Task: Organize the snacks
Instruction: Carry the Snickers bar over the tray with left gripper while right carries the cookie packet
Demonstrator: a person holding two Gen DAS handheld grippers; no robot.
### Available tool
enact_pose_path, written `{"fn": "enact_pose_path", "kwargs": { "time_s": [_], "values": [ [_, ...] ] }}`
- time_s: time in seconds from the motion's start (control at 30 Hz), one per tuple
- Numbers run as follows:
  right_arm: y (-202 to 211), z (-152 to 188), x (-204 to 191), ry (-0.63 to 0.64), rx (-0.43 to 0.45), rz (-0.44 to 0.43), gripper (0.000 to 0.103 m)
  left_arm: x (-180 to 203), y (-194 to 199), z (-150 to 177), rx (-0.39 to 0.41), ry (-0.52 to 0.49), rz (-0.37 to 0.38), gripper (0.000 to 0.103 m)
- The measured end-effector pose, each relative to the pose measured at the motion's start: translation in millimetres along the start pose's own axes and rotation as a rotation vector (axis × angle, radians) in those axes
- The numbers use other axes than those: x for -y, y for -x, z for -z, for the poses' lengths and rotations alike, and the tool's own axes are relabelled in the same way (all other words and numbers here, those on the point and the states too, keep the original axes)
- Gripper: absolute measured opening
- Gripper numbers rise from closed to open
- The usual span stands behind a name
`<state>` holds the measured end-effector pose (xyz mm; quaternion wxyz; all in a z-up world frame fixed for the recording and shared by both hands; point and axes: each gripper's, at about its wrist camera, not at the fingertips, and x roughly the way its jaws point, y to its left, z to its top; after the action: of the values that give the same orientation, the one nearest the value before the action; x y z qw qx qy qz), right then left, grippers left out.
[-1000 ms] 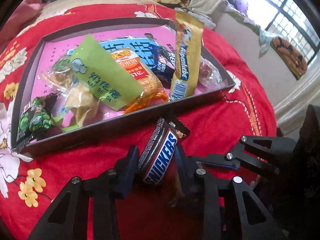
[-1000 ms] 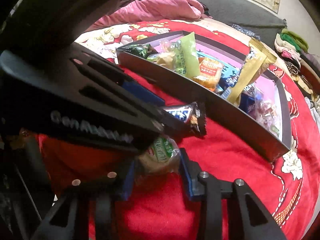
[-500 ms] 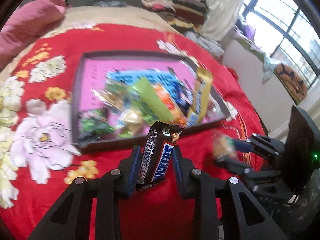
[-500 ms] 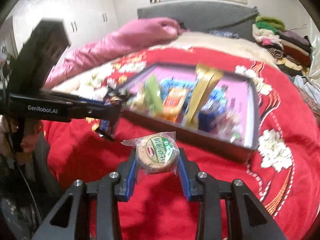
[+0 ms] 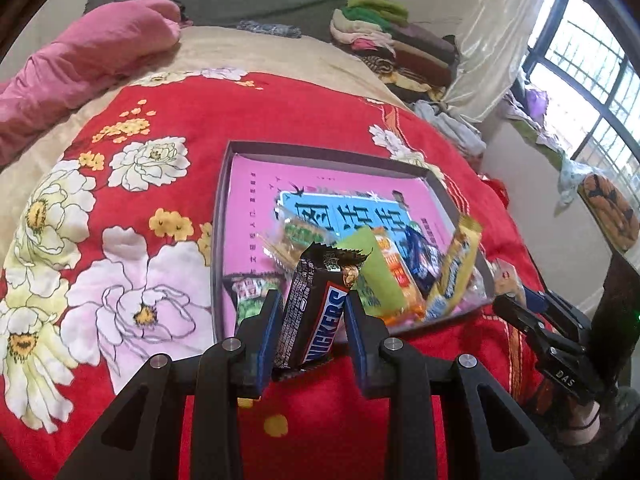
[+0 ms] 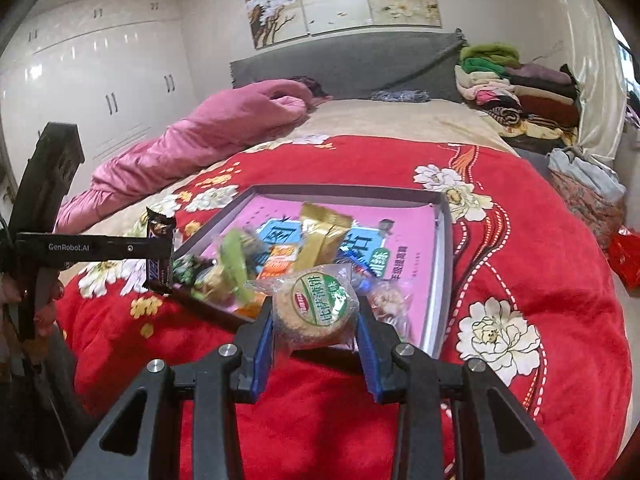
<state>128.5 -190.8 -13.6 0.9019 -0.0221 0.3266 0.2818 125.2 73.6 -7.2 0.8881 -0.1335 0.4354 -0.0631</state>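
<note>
Item: shallow dark-walled cardboard box lid with a pink printed floor (image 5: 225, 216), lying on the bed. Contents, heaped at its near end: a light green flat sachet (image 5: 378, 276), an orange-and-white biscuit pack (image 5: 394, 266), a dark blue wrapped sweet (image 5: 420, 258), a long gold wafer bar leaning upright (image 5: 456, 264), a green-printed small packet (image 5: 250, 294), and clear-wrapped sweets (image 5: 296, 236). The far end of the lid is bare.

Item: my left claw (image 5: 310, 316), clamped on a brown Snickers chocolate bar (image 5: 316, 312), held upright just short of the lid's near wall.

Item: my right claw (image 6: 316, 322), clamped on a round biscuit in clear wrap with a green label (image 6: 316, 310), also before the near wall.

Surface: a red bedspread with white and yellow flowers (image 5: 192, 120).

Room: a pink quilt (image 6: 208, 136), grey headboard (image 6: 344, 66), folded clothes stack (image 6: 516, 88), white wardrobe (image 6: 96, 92), window (image 5: 588, 64).
</note>
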Motion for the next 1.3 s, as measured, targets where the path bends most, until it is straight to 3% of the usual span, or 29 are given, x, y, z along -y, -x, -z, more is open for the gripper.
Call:
{"fn": "enact_pose_path", "kwargs": {
  "time_s": [0.43, 1.3],
  "values": [
    [-18, 0, 6, -0.003, -0.027, 0.023, 0.038, 9, -32, -8, -0.020, -0.007, -0.052, 0.032],
    [-46, -4, 8, -0.008, -0.031, 0.013, 0.038, 14, -46, -11, -0.037, -0.029, -0.128, 0.031]
  ]
}}
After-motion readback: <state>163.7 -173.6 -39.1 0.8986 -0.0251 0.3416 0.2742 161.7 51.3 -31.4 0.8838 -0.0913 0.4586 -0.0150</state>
